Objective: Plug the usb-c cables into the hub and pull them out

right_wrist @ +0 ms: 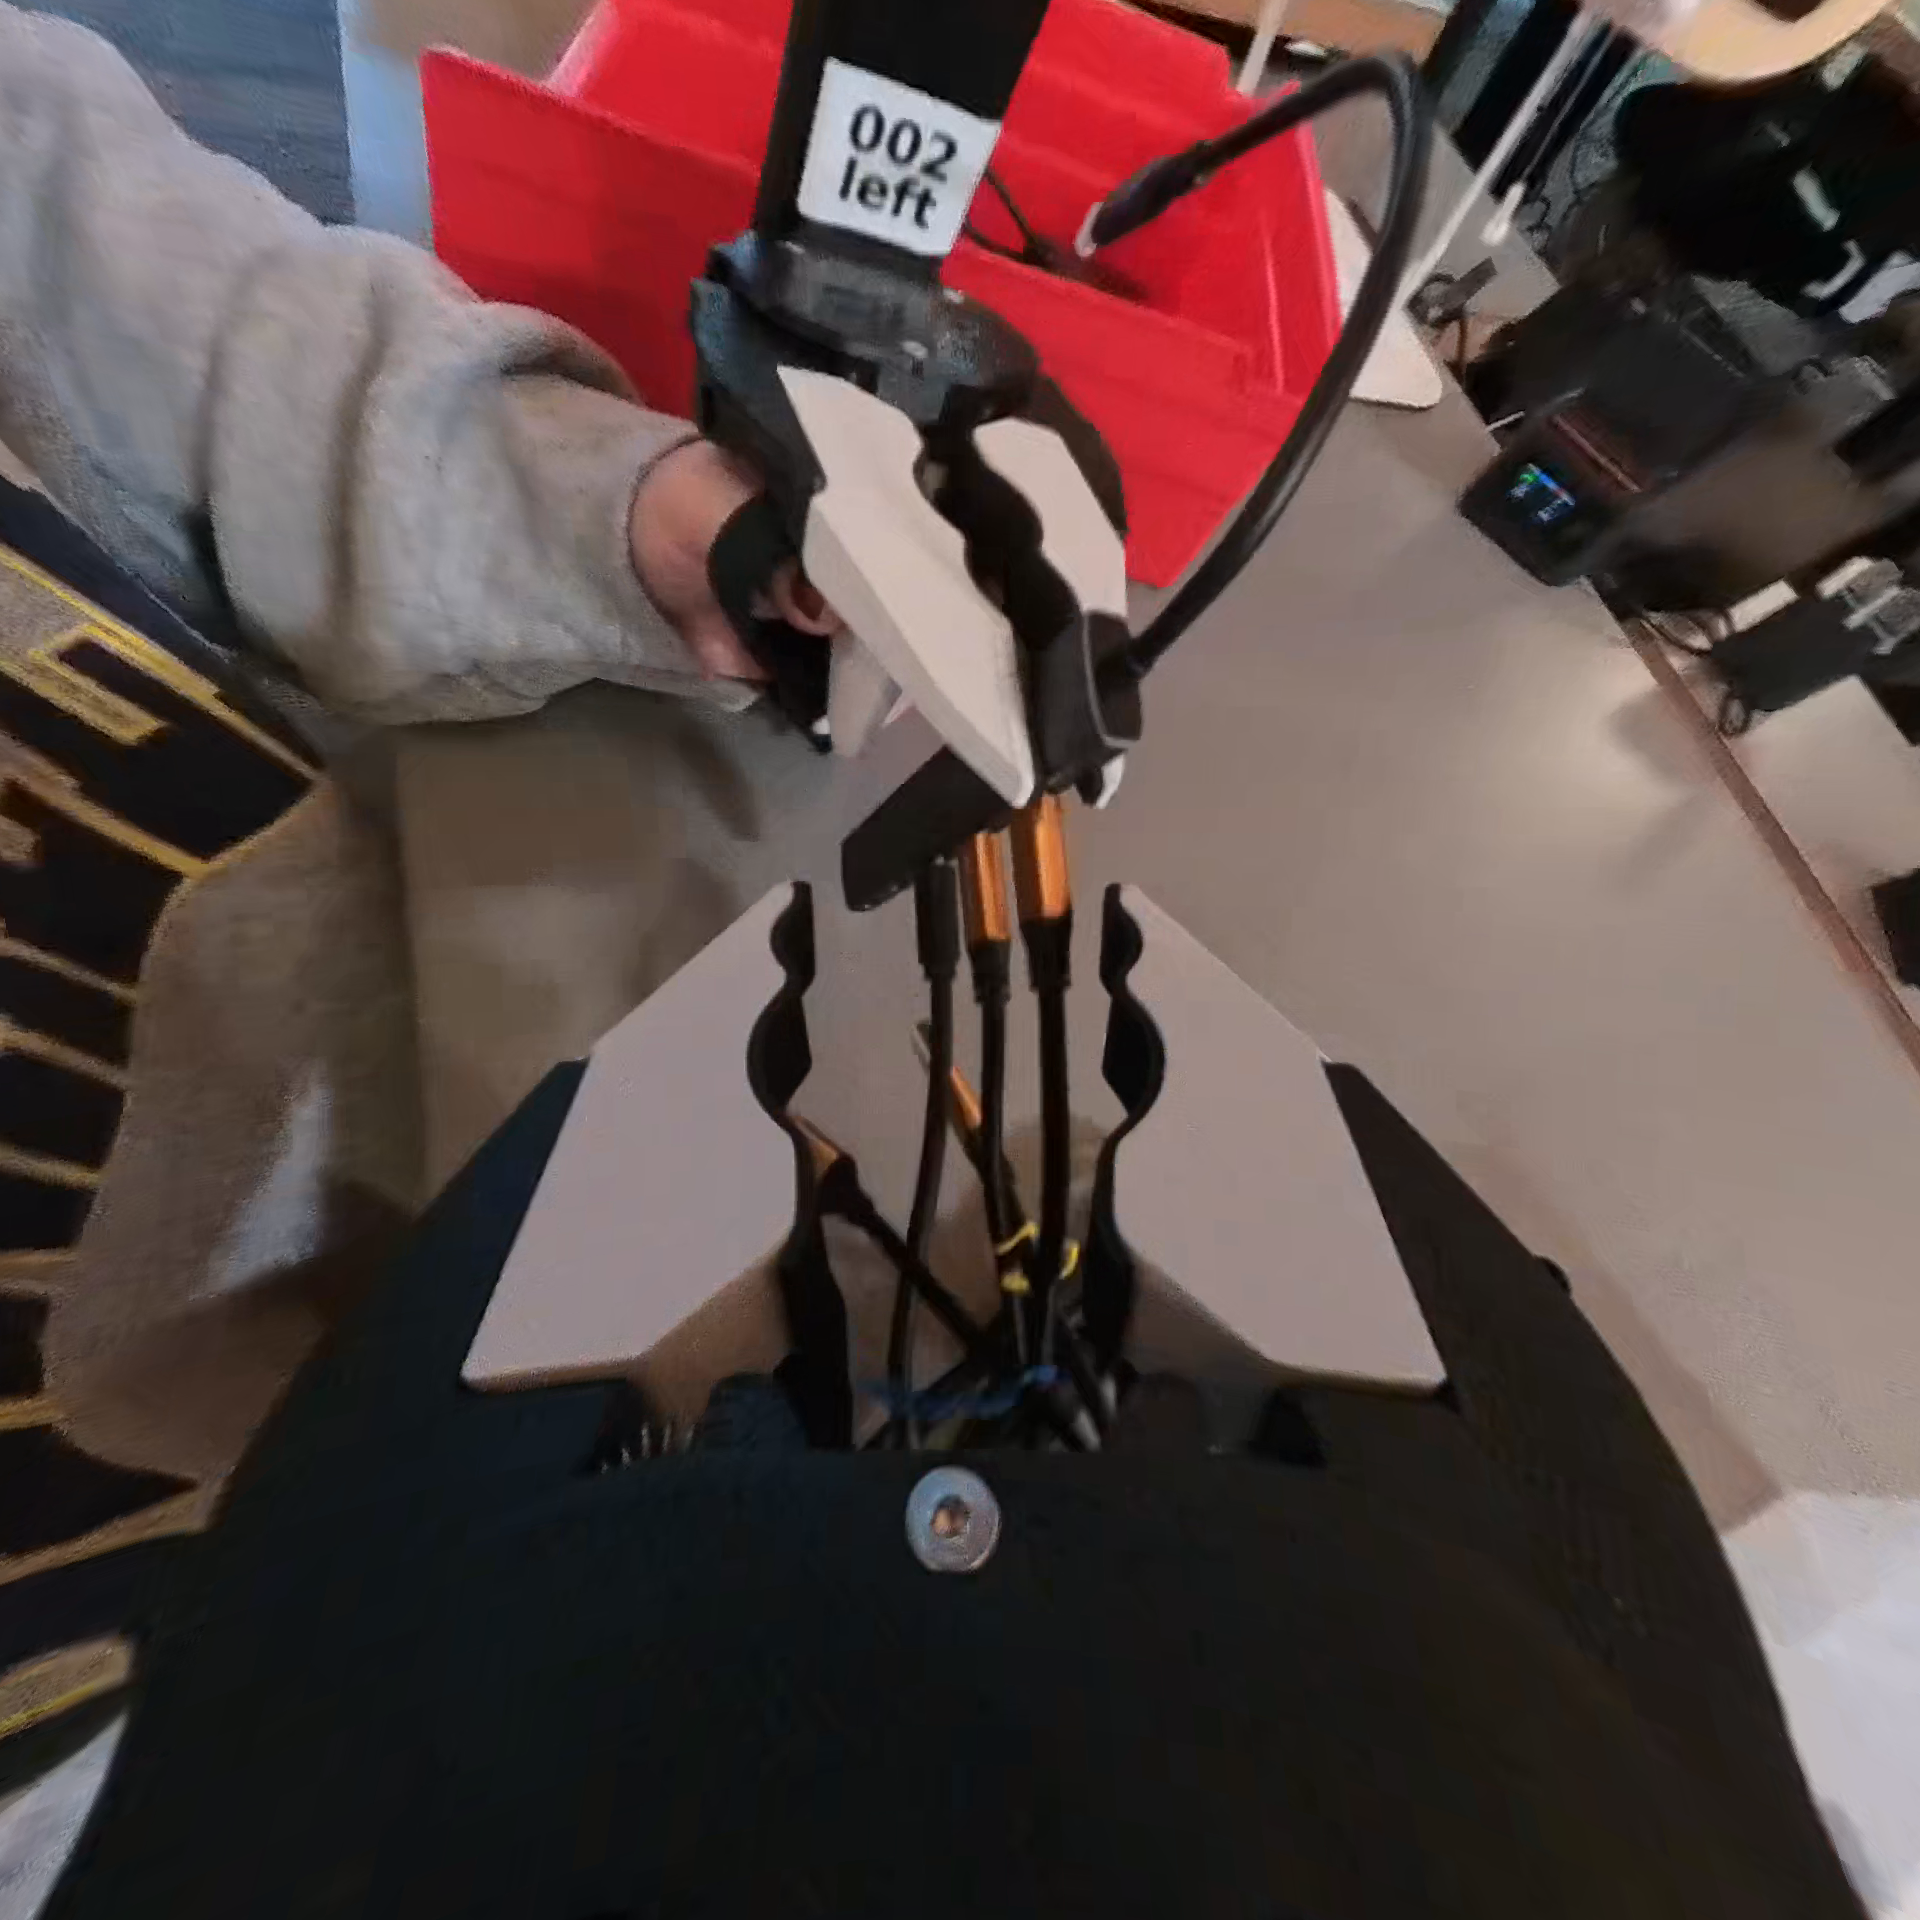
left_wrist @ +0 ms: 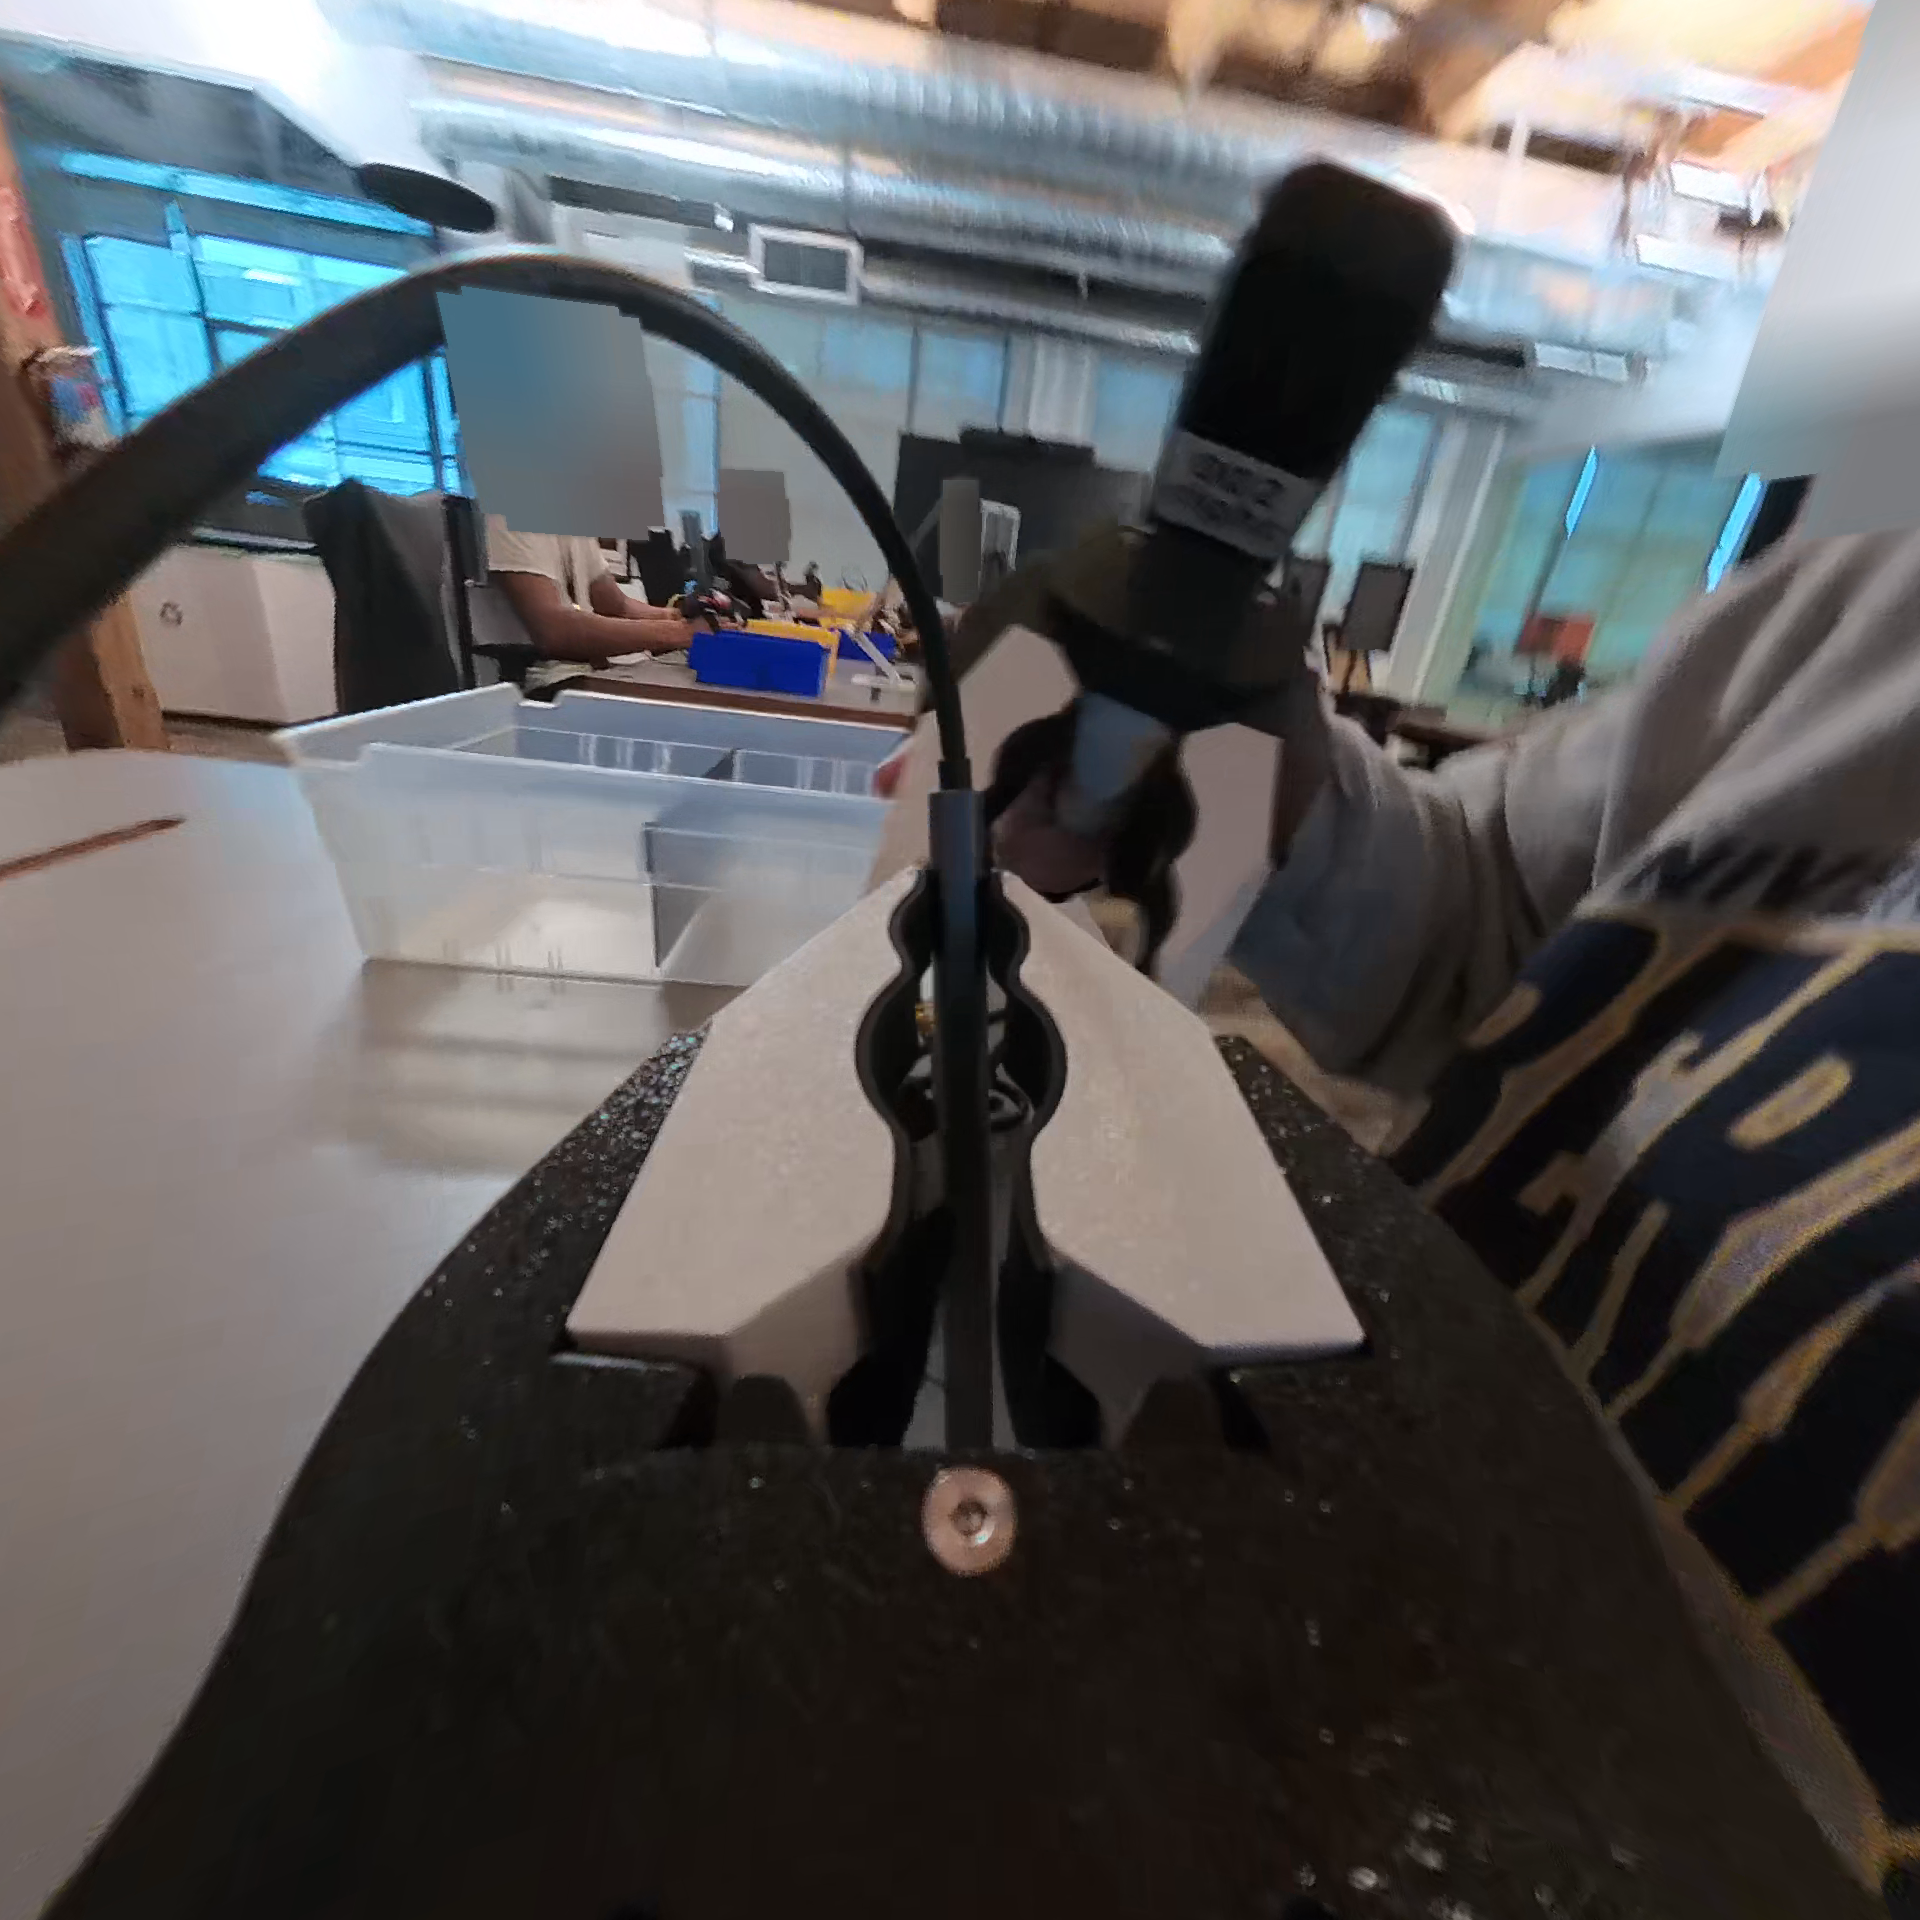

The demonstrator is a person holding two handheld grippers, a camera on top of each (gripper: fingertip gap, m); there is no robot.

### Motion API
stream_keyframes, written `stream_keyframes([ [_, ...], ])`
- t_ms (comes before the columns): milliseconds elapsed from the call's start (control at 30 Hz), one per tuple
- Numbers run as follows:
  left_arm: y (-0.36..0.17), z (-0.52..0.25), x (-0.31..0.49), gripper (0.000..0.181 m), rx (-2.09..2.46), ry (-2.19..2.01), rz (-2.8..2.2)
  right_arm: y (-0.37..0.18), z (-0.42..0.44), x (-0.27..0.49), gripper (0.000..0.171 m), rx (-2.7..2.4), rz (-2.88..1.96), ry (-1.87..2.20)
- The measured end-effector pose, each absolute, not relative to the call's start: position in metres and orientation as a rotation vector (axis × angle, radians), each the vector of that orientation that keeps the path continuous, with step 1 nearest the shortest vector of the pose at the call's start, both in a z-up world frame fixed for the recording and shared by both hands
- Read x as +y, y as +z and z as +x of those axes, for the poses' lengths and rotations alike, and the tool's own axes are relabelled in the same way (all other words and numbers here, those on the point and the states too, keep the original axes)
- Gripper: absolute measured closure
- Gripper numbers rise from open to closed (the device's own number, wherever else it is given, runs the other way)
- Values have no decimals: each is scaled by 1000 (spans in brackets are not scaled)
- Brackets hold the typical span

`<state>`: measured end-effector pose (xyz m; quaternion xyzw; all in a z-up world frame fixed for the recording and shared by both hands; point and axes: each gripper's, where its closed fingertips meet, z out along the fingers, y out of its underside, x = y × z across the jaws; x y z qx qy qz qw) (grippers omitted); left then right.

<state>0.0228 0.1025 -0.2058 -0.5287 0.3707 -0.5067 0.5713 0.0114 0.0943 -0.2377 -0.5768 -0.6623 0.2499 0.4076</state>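
In the right wrist view my left gripper (right_wrist: 1039, 769) is shut on a flat black hub (right_wrist: 914, 831) and holds it above the table. Three cables are plugged into the hub's lower edge: a black plug (right_wrist: 938, 914) and two orange plugs (right_wrist: 1039, 862). My right gripper (right_wrist: 956, 904) is open just below them, with the cables hanging through the gap between its fingers, none of them gripped. The hub's own cable (right_wrist: 1340, 416) arcs up to a free plug. In the left wrist view my left gripper (left_wrist: 961, 894) clamps the hub (left_wrist: 956, 831) edge-on.
A red bin (right_wrist: 1143, 343) stands behind the left gripper. A clear plastic bin (left_wrist: 582, 831) sits on the beige table (left_wrist: 208, 1143). Dark electronics (right_wrist: 1538, 509) lie beyond the table's right edge. The holder's grey sleeve (right_wrist: 364, 468) is at left. A person sits at a far desk. Both grippers' tips are close together, under 4 cm apart.
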Motion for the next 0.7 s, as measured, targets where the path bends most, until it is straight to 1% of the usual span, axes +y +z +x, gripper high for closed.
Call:
stream_keyframes([
  [100, -203, 27, 93, 174, 920, -1170, -1195, -249, 0, 94, 130, -1726, -1445, 579],
  [200, -198, 27, 88, 174, 929, -1200, -1159, -247, -11, 89, 145, -1712, -1417, 666],
  [267, -195, 25, 87, 171, 916, -1200, -1144, -242, -14, 90, 155, -1675, -1422, 734],
  [300, -192, 24, 89, 167, 891, -1176, -1140, -239, -13, 92, 159, -1660, -1423, 745],
  [333, -188, 19, 94, 160, 849, -1150, -1130, -233, -11, 97, 164, -1641, -1417, 740],
  [367, -182, 12, 97, 145, 808, -1135, -1113, -225, -8, 102, 164, -1621, -1407, 729],
  [400, -176, 3, 100, 138, 763, -1128, -1090, -214, -4, 107, 164, -1600, -1397, 722],
  [467, -166, -17, 109, 131, 647, -1102, -1061, -185, 6, 120, 164, -1558, -1368, 697],
  [700, -177, -28, 128, 138, 559, -1034, -1144, -43, 41, 177, 163, -1523, -1238, 534],
])
